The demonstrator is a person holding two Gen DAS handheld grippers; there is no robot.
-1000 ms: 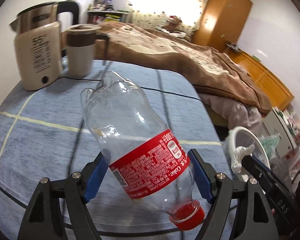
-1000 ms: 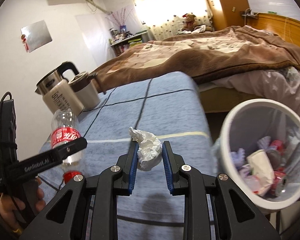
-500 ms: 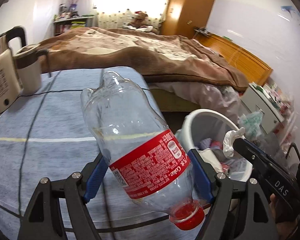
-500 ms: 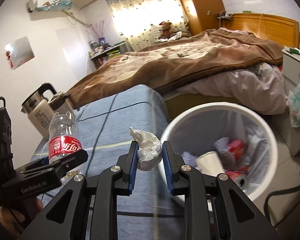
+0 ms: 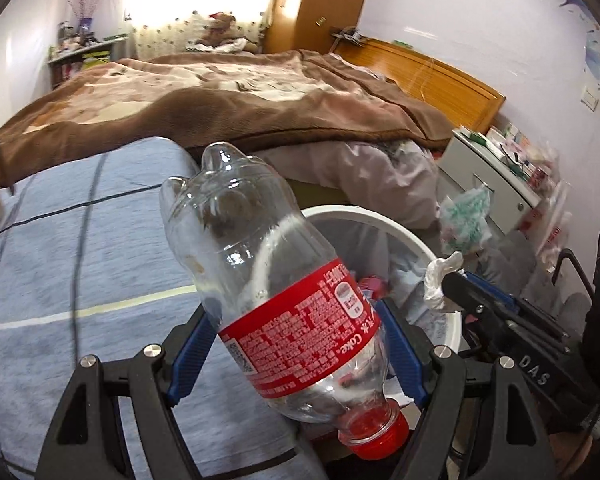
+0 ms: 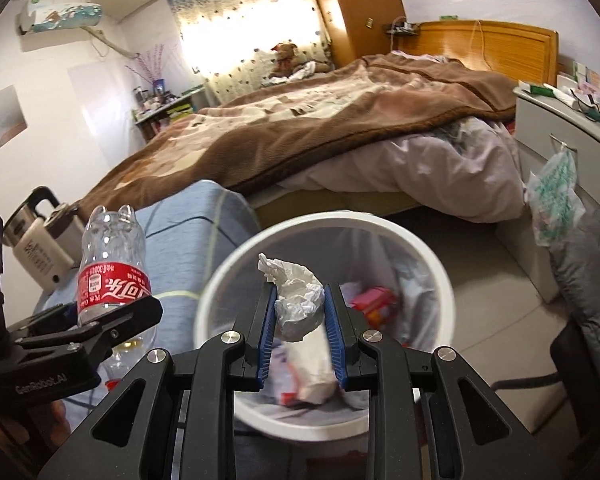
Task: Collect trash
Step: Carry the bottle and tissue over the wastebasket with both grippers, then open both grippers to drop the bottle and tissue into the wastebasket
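"Where was the paper ball point(image 6: 298, 306)?"

"Squeezed tight in the right gripper point(image 6: 300, 336), right over the white bin point(image 6: 446, 280). That hand was nearer."

"And the bottle point(image 5: 276, 300)?"

"The left gripper point(image 5: 296, 348) held it wide, by the bin's rim. Its long side leaned, red cap point(image 5: 376, 432) down, bottom up toward the bed point(image 5: 220, 96)."

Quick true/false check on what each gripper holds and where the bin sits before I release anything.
1. The left gripper is clamped on a plastic bottle. True.
2. The bottle's red cap is missing. False: the cap is on.
3. The right gripper holds a crumpled tissue. True.
4. The white bin is empty. False: it already holds trash.
5. The tissue appears in front of the bin's opening in the right wrist view. True.
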